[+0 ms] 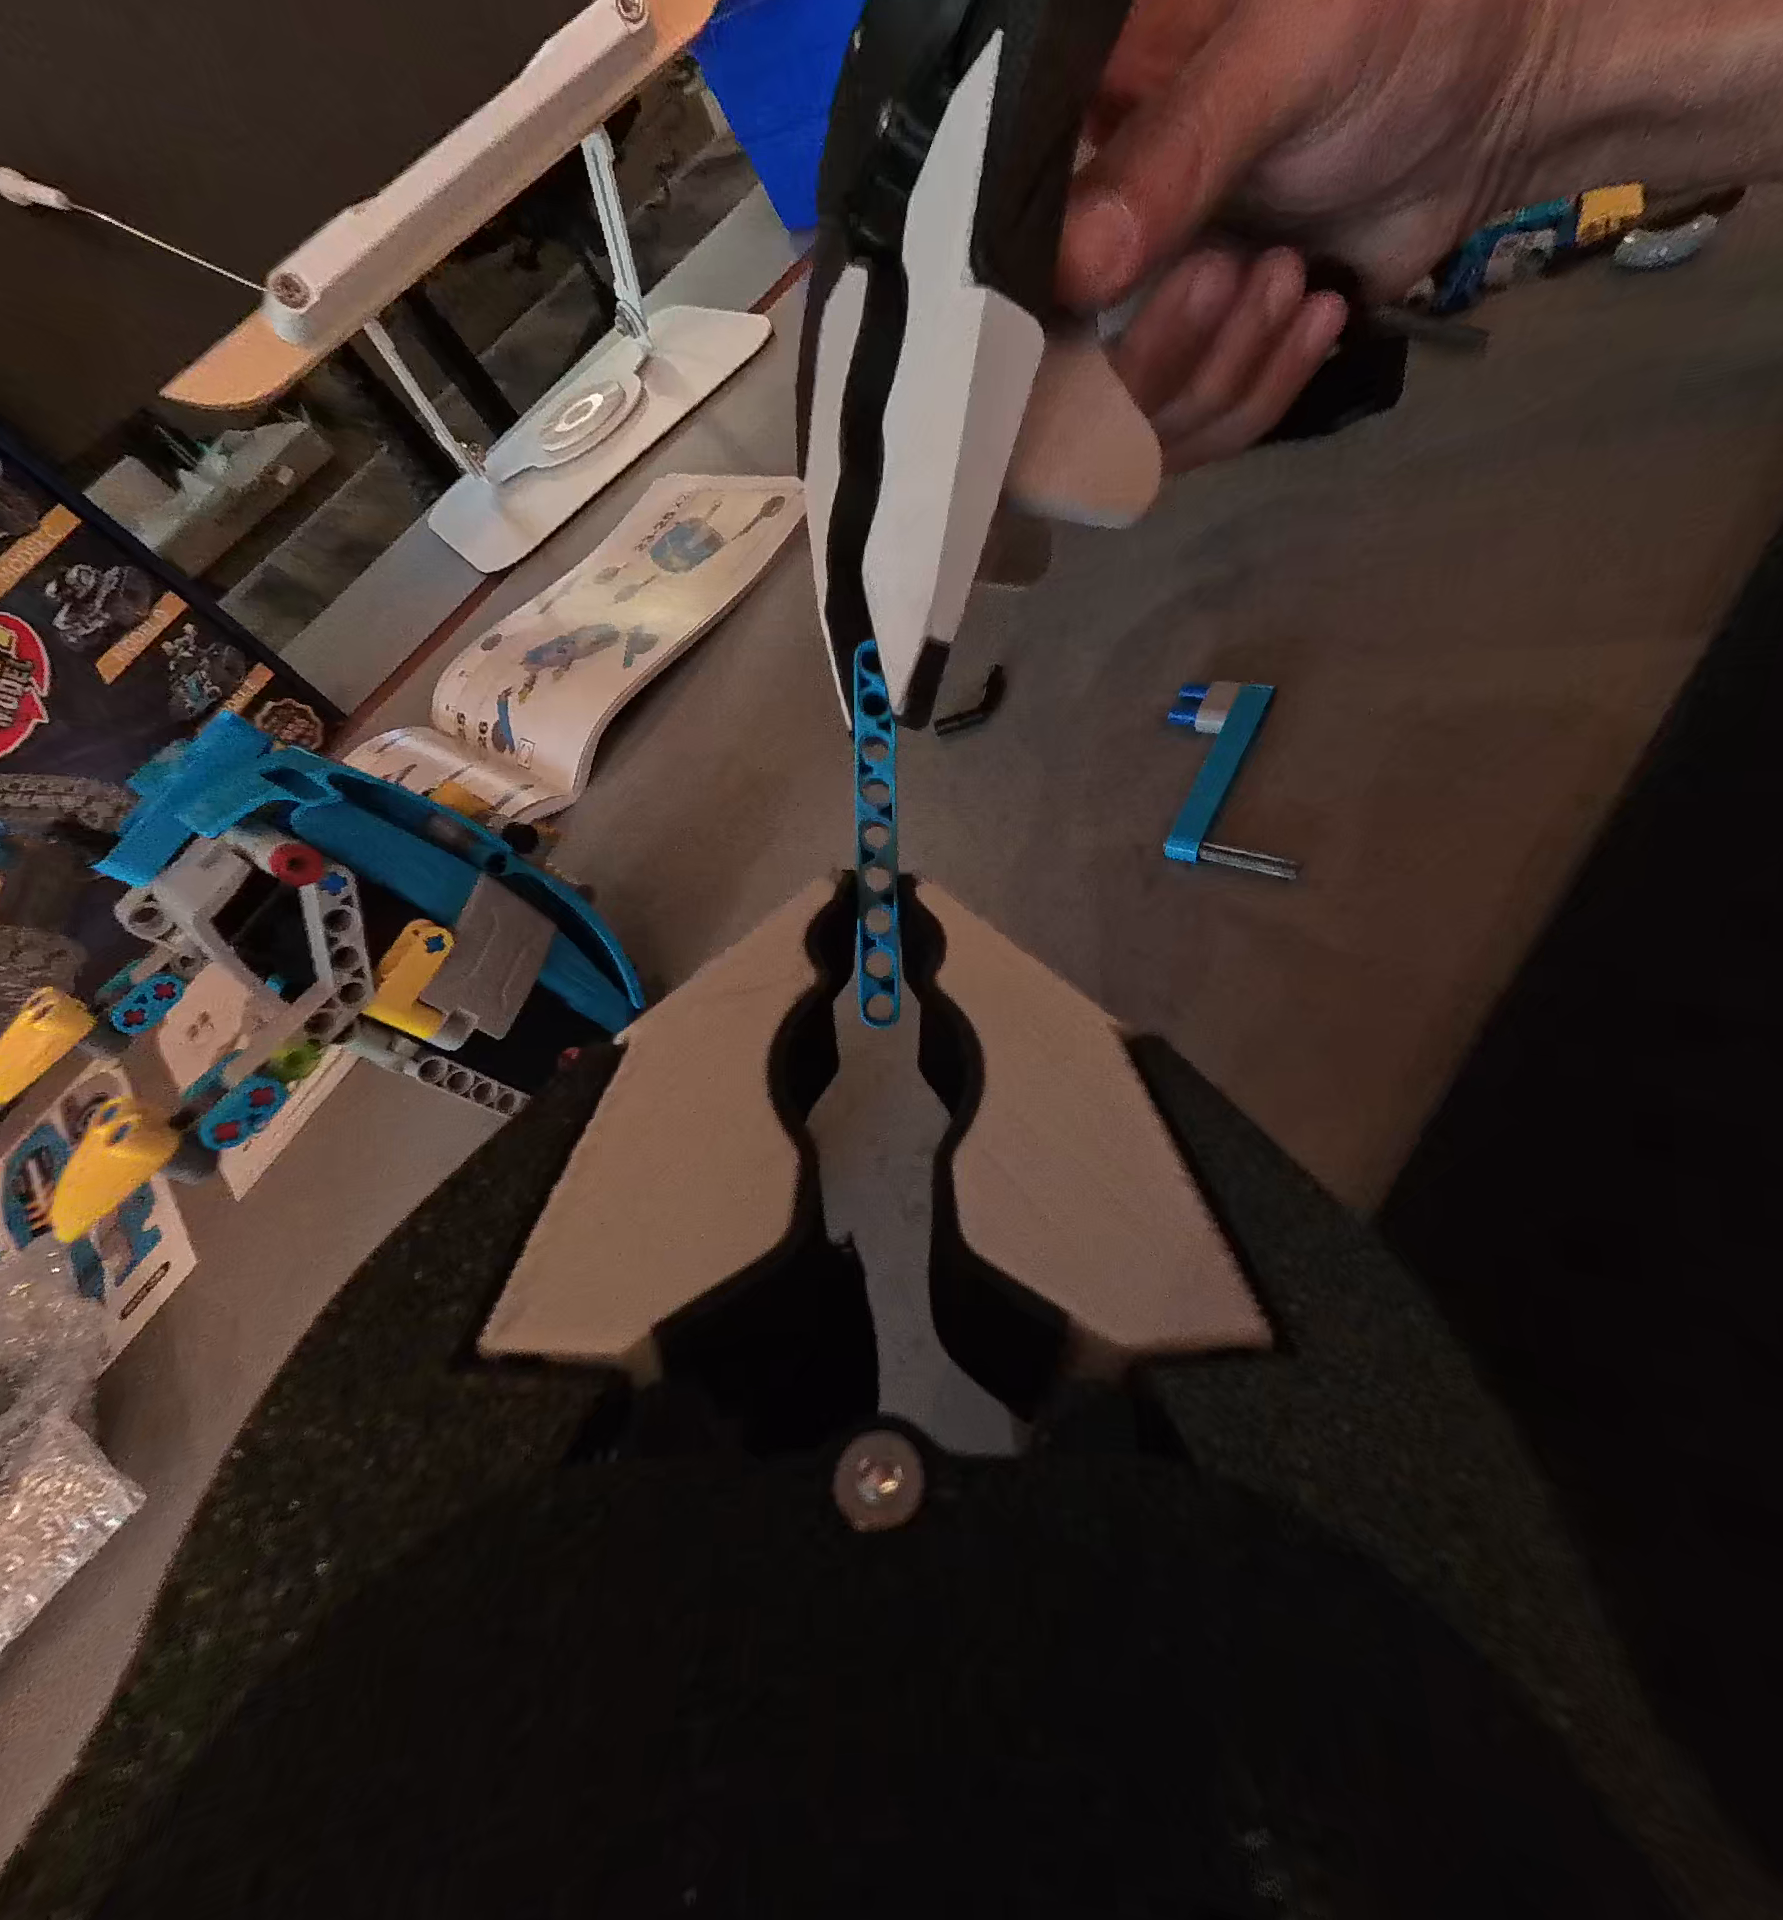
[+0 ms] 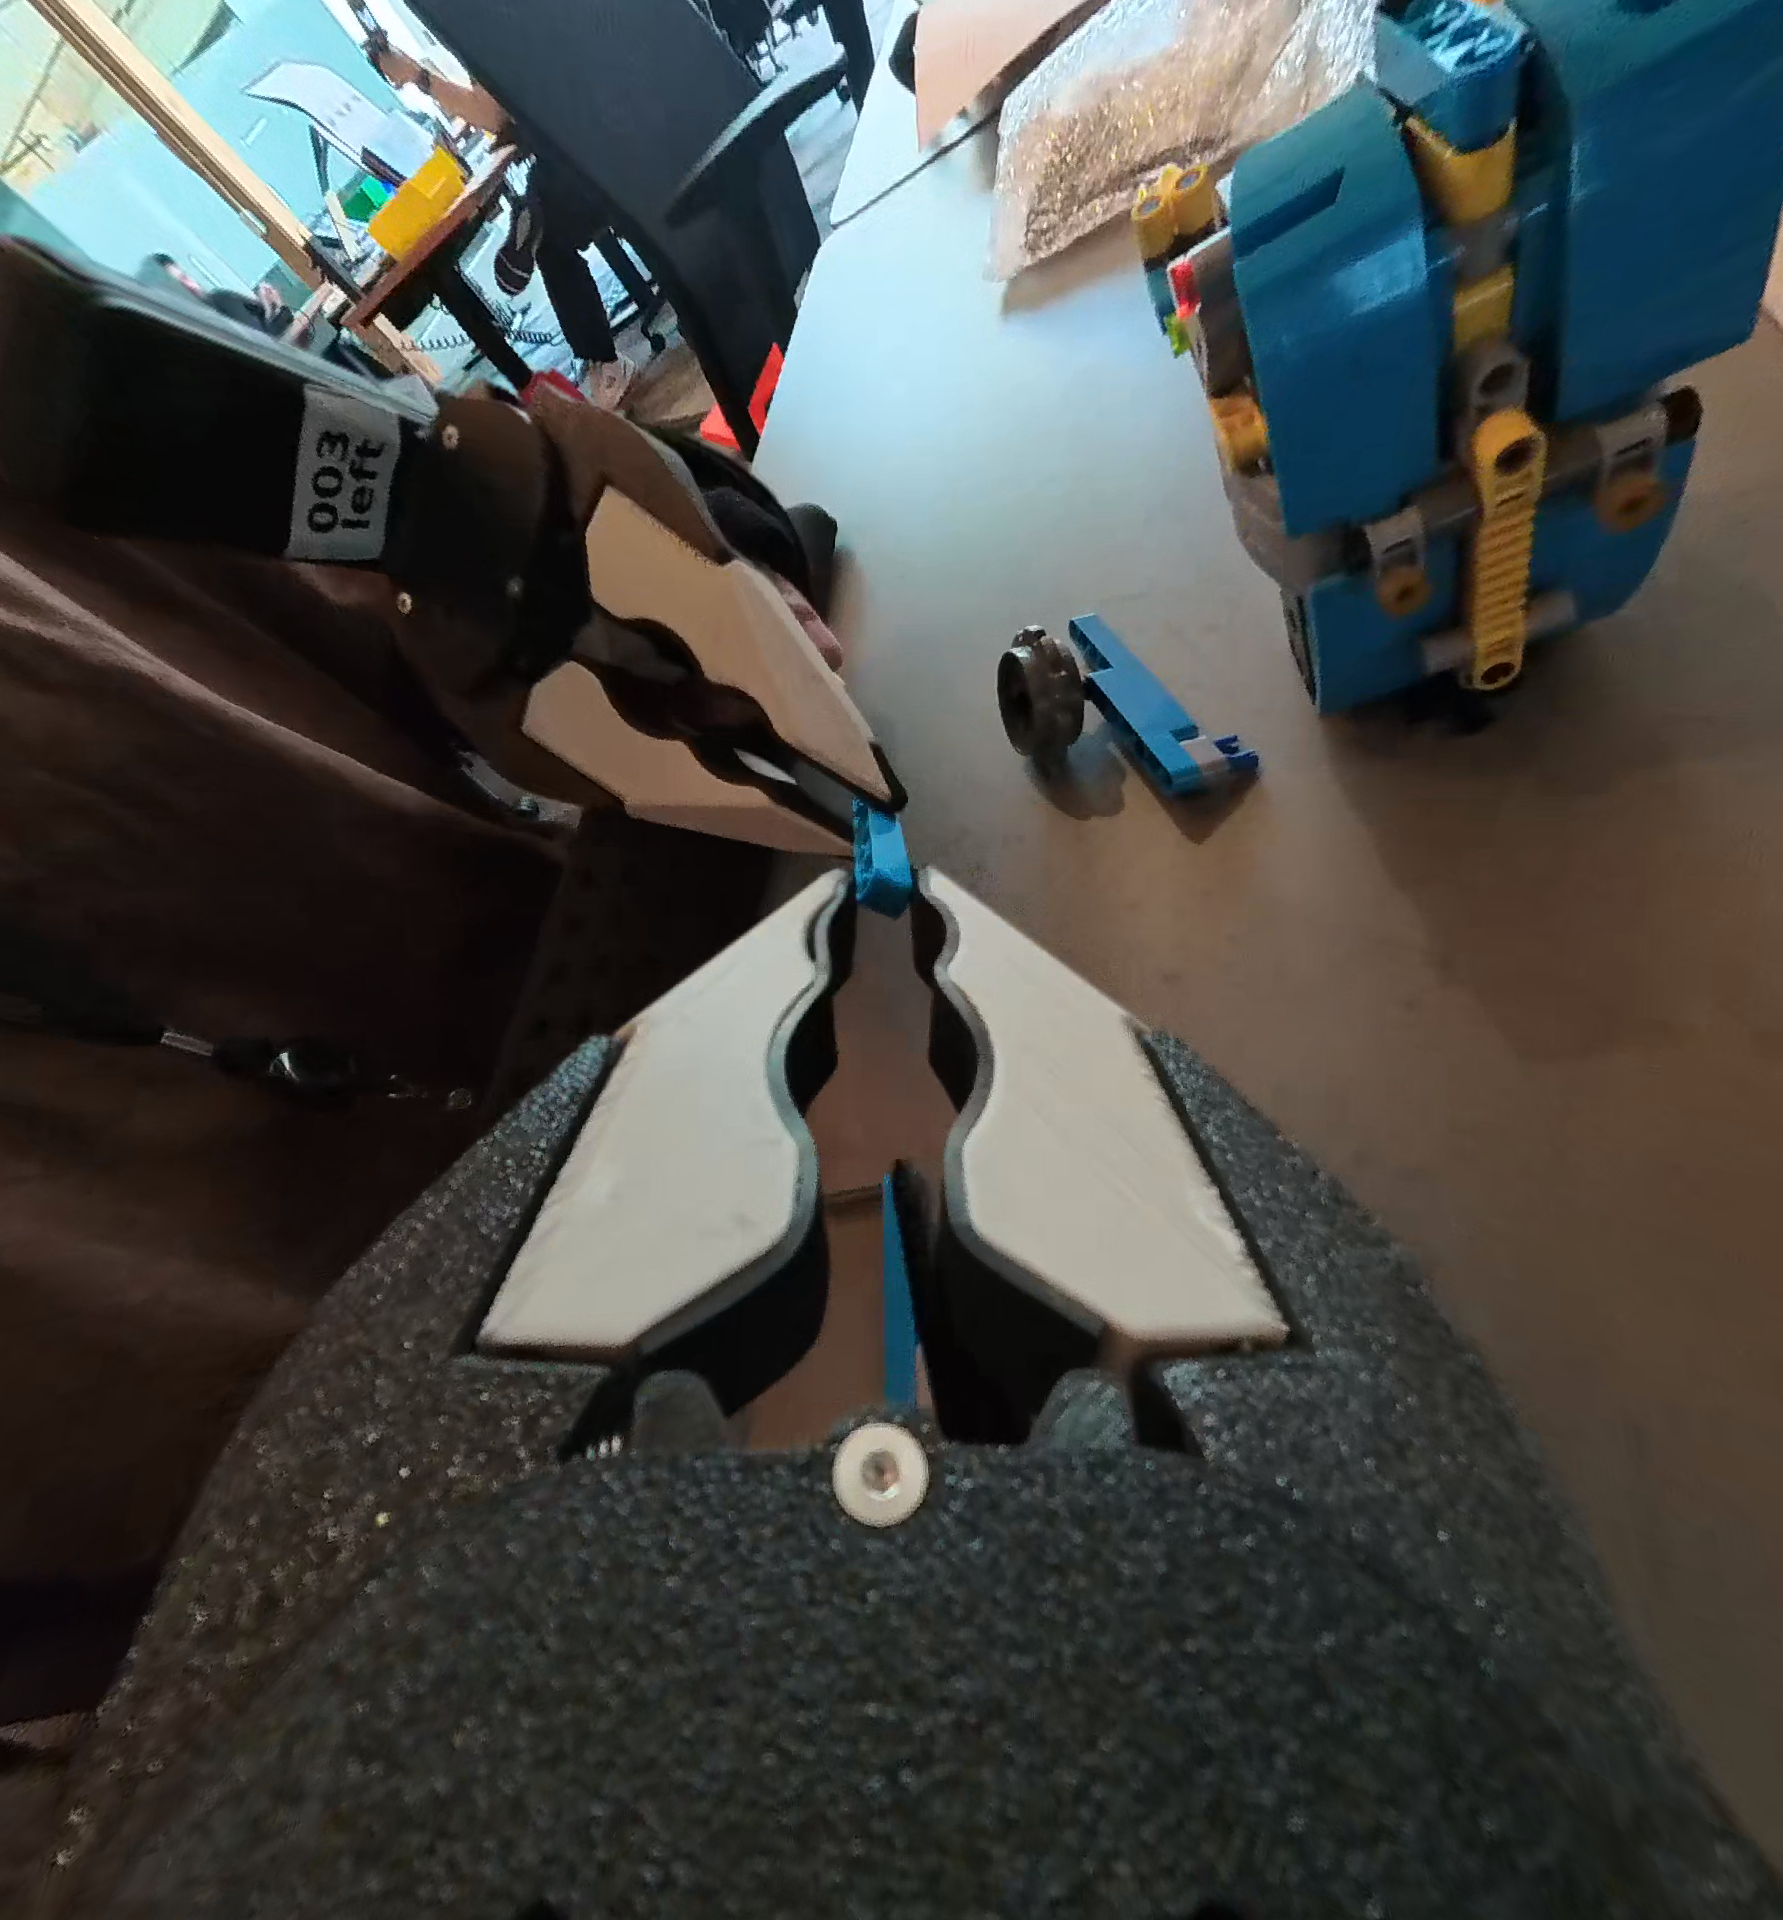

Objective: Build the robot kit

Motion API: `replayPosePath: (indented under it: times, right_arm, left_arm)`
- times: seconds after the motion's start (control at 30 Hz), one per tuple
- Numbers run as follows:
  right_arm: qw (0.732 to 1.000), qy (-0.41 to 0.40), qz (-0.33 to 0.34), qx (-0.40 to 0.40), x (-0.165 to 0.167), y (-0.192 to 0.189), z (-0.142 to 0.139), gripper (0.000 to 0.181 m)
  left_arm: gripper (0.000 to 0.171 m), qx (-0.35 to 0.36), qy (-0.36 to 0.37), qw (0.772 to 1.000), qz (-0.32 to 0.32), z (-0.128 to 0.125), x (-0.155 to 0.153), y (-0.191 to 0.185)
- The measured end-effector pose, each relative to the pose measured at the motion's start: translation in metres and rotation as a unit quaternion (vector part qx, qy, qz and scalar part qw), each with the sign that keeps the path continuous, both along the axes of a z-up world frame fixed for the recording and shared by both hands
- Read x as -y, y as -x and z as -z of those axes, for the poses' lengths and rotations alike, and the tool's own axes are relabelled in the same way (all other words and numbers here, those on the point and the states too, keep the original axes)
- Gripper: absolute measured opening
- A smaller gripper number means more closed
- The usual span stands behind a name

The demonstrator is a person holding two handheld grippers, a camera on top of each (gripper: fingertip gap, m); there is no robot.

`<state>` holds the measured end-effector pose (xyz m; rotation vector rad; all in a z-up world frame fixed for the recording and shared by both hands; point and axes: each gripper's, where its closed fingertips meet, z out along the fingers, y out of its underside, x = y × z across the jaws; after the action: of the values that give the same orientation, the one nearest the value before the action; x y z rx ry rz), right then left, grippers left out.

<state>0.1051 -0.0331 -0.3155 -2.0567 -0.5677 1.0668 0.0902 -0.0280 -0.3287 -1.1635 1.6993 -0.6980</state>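
A thin blue beam with holes point(image 1: 876, 831) hangs above the table, held at both ends. My left gripper point(image 1: 876, 888) is shut on its lower end. My right gripper point(image 1: 892, 686) comes down from above, held by a hand point(image 1: 1282, 208), and is shut on the upper end. In the right wrist view the beam point(image 2: 882, 868) sits between my right gripper's tips point(image 2: 879, 883) and runs back between the fingers. The left gripper point(image 2: 871, 816) meets it from the left, in front of a brown sleeve point(image 2: 191, 831).
A blue and yellow brick model point(image 1: 347, 914) point(image 2: 1438, 395) stands on the table point(image 1: 1386, 623). A blue L-shaped part with an axle point(image 1: 1225, 774) point(image 2: 1147, 717), a black gear point(image 2: 1041, 691) and a small black pin point(image 1: 970, 707) lie loose. An open booklet point(image 1: 596, 644), white lamp point(image 1: 554, 312), toy box point(image 1: 56, 644) and bubble wrap point(image 1: 4, 1475) lie left. The tips of both grippers are at nearly the same place.
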Motion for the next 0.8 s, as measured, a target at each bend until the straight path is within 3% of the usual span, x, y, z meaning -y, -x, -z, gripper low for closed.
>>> replayPosePath:
  times: [0.1, 0.23, 0.4, 0.53, 0.63, 0.67, 0.73, 0.8]
  right_arm:
    - [1.0, -0.015, -0.005, 0.021, 0.001, 0.002, 0.0, 0.01]
    - [0.996, -0.049, -0.048, 0.053, 0.012, 0.016, -0.003, 0.01]
    - [0.982, -0.113, -0.073, 0.131, 0.021, 0.022, 0.0, 0.009]
    - [0.977, -0.13, -0.093, 0.14, 0.025, 0.031, -0.003, 0.009]
    - [0.978, -0.136, -0.071, 0.139, 0.017, 0.03, -0.005, 0.01]
    - [0.978, -0.145, -0.056, 0.14, 0.011, 0.029, -0.008, 0.017]
    - [0.968, -0.174, -0.019, 0.178, -0.001, 0.024, -0.009, 0.052]
    - [0.945, -0.222, 0.023, 0.238, -0.017, 0.019, -0.009, 0.06]
  left_arm:
    - [0.01, -0.005, 0.012, 1.0, 0.006, 0.003, 0.002, -0.001]
    - [0.028, 0.019, 0.078, 0.996, 0.048, -0.007, 0.012, 0.0]
    - [0.015, 0.021, 0.17, 0.978, 0.116, -0.015, 0.024, 0.007]
    - [0.008, -0.005, 0.238, 0.954, 0.179, -0.015, 0.036, 0.013]
    - [0.008, -0.012, 0.291, 0.942, 0.169, -0.017, 0.028, 0.011]
    - [0.008, -0.002, 0.31, 0.938, 0.156, -0.02, 0.022, 0.009]
    - [0.008, 0.034, 0.363, 0.92, 0.143, -0.035, 0.011, 0.009]
    - [0.008, 0.071, 0.437, 0.886, 0.136, -0.052, 0.001, 0.011]
